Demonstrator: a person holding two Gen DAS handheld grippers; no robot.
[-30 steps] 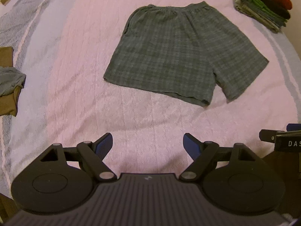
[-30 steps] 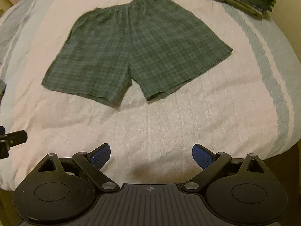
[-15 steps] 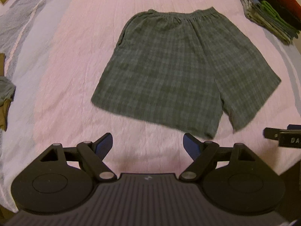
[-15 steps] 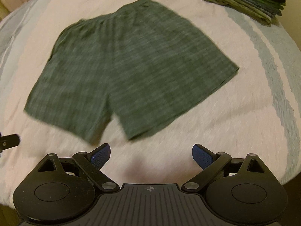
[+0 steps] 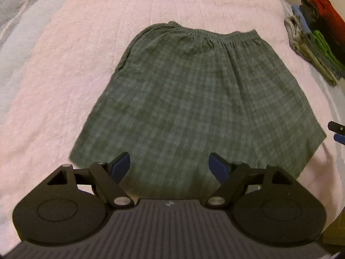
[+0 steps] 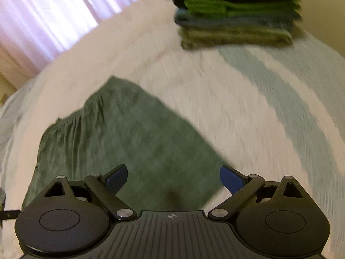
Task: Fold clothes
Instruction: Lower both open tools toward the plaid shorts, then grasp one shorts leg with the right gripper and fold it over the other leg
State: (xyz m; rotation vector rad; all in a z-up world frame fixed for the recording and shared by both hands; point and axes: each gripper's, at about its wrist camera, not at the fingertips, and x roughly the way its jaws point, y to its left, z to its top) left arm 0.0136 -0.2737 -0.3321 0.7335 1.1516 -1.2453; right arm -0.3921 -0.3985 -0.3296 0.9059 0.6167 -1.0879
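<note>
A pair of dark green plaid shorts (image 5: 194, 99) lies flat on the pale pink bedspread (image 5: 64, 75), waistband at the far side. My left gripper (image 5: 169, 165) is open and empty, low over the shorts' near left leg hem. My right gripper (image 6: 173, 178) is open and empty, low over the right leg of the shorts (image 6: 129, 142), close to its outer edge. The right view is motion-blurred. A bit of the right gripper (image 5: 337, 130) shows at the right edge of the left wrist view.
A stack of folded clothes (image 6: 235, 15) in olive, blue, green, black and red sits at the far right of the bed; it also shows in the left wrist view (image 5: 317, 43). Pale curtains (image 6: 47, 15) hang beyond the bed.
Both grippers have moved forward and down toward the shorts, from the near bed edge to over the leg hems. The right gripper has tilted up, showing the stack and curtains. Both stay open.
</note>
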